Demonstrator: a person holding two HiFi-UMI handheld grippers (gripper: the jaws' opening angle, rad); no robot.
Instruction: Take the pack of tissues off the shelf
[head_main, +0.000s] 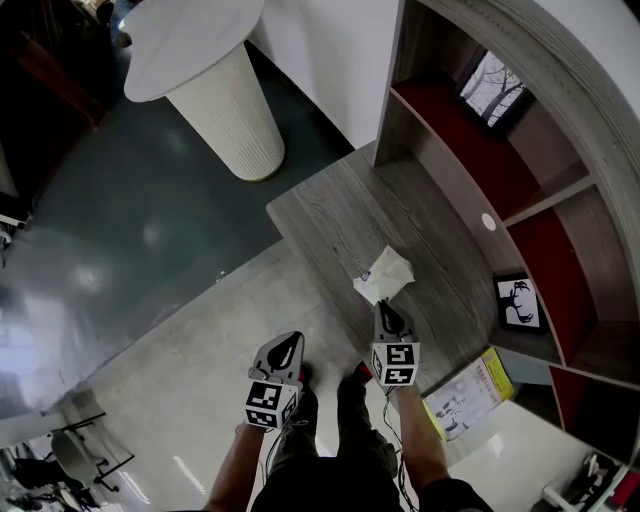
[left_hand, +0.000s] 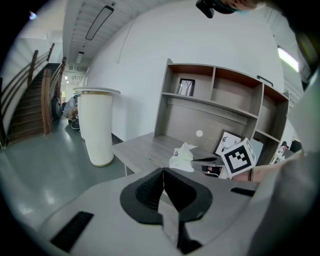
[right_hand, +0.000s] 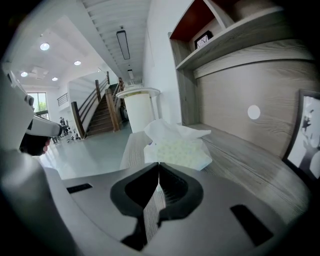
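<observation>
The pack of tissues (head_main: 383, 275), white with a tissue sticking up, lies on the grey wooden desk board (head_main: 330, 215) of the shelf unit. It also shows in the left gripper view (left_hand: 182, 157) and fills the middle of the right gripper view (right_hand: 177, 147). My right gripper (head_main: 386, 308) is shut, its tips right at the pack's near edge (right_hand: 159, 164); nothing shows between the jaws. My left gripper (head_main: 290, 342) is shut and empty, off the desk over the floor, aimed at the shelf (left_hand: 163, 170).
A white ribbed column (head_main: 225, 110) stands on the floor beyond the desk. Framed pictures (head_main: 492, 88) (head_main: 518, 302) lean in the shelf compartments. A yellow leaflet (head_main: 470, 395) lies at the desk's near end. The person's legs stand between the grippers.
</observation>
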